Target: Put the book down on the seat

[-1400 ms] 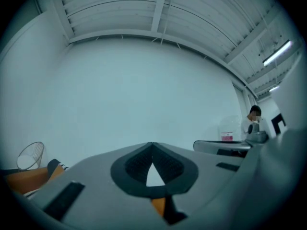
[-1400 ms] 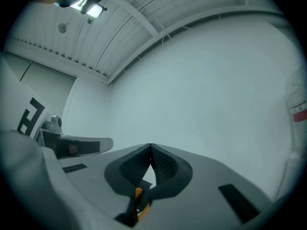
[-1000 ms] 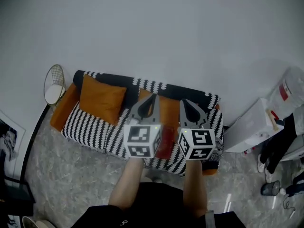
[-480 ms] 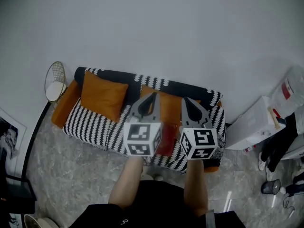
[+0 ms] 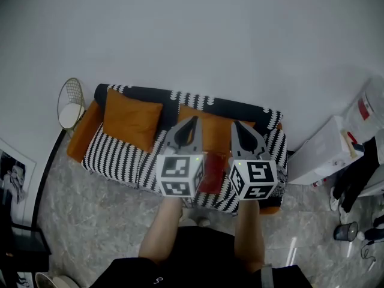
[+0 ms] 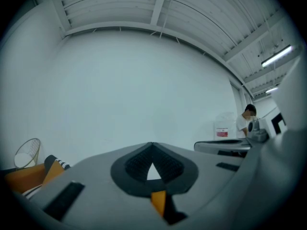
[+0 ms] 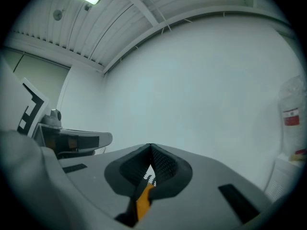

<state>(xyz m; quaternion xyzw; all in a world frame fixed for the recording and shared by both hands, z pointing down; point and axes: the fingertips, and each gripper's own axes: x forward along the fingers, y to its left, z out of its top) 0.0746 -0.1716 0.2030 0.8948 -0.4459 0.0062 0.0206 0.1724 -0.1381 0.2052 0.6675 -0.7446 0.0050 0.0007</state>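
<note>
A red book (image 5: 211, 174) lies flat on the black-and-white striped sofa seat (image 5: 114, 155), showing between my two marker cubes in the head view. My left gripper (image 5: 191, 123) and right gripper (image 5: 237, 127) are held side by side in front of the sofa, both pointing level at the white wall. In the left gripper view the left gripper (image 6: 152, 145) has its jaws together with nothing between them. The right gripper (image 7: 150, 147) is likewise shut and empty in the right gripper view. Neither touches the book.
An orange cushion (image 5: 131, 120) leans on the sofa's left half and another (image 5: 213, 128) sits behind the grippers. A wire basket stand (image 5: 70, 104) is left of the sofa and a white cabinet (image 5: 327, 156) right of it. A person (image 6: 247, 119) stands far right.
Both grippers keep their pose and stay shut. The head view has shifted a little, so the sofa and the right marker cube sit slightly further right in the picture.
</note>
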